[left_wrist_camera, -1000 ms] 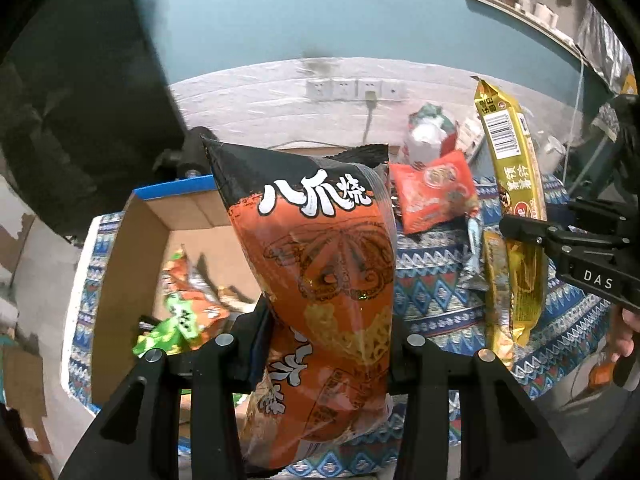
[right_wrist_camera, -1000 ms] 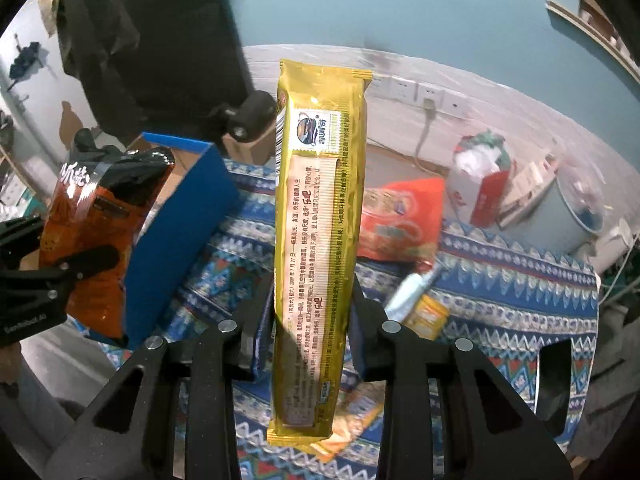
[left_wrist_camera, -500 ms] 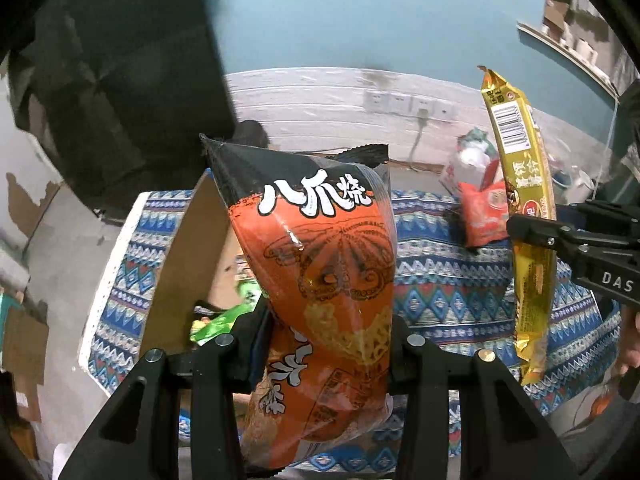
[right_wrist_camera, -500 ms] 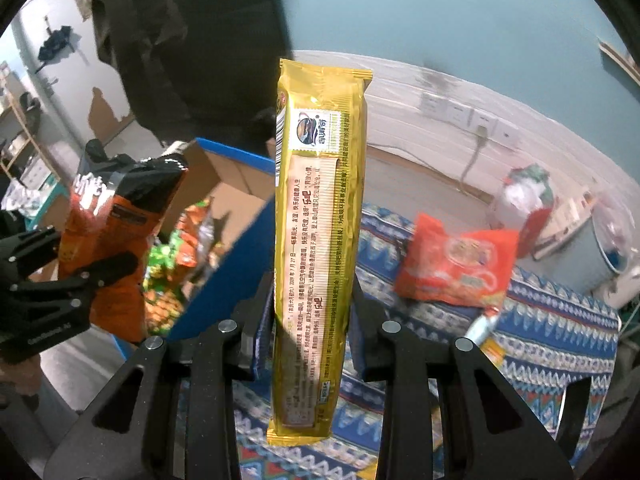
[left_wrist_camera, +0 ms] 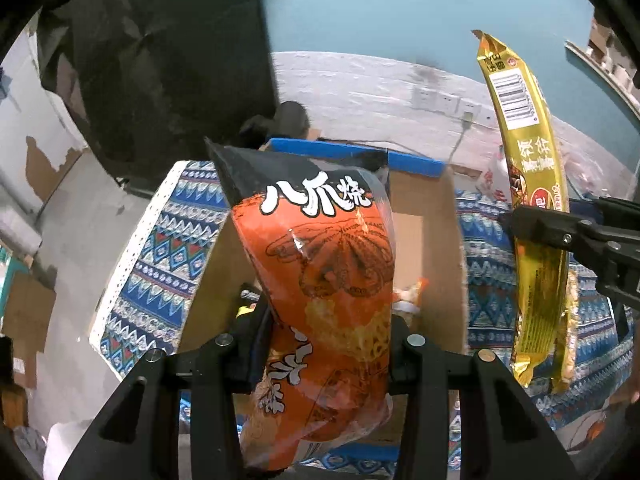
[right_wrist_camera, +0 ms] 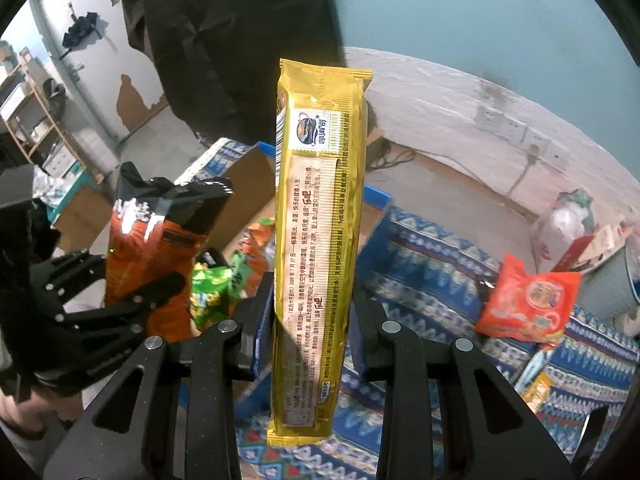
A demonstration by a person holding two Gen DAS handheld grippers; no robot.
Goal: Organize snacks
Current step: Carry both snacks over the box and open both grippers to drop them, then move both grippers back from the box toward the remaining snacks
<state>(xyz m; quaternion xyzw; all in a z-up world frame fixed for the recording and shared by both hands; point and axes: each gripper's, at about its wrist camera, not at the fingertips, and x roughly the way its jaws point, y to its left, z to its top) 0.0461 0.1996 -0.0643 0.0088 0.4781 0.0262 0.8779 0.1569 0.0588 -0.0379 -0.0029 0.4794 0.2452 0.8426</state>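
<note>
Two snack packs held upright, one in each gripper, over the patterned tabletop [right_wrist_camera: 432, 248].
Both grippers tilt steeply downward. The left gripper [left_wrist_camera: 330, 332] has its jaws clamped on the lower half of an orange bag [left_wrist_camera: 320, 280] printed "八爪烧", its black top pointing away from the jaws; beyond it sits the open cardboard box [left_wrist_camera: 456, 248]. The right gripper [right_wrist_camera: 312, 312] has its jaws narrowly pinching a long gold packet [right_wrist_camera: 320, 240], long axis running straight out from the jaws, fine print facing the camera.
</note>
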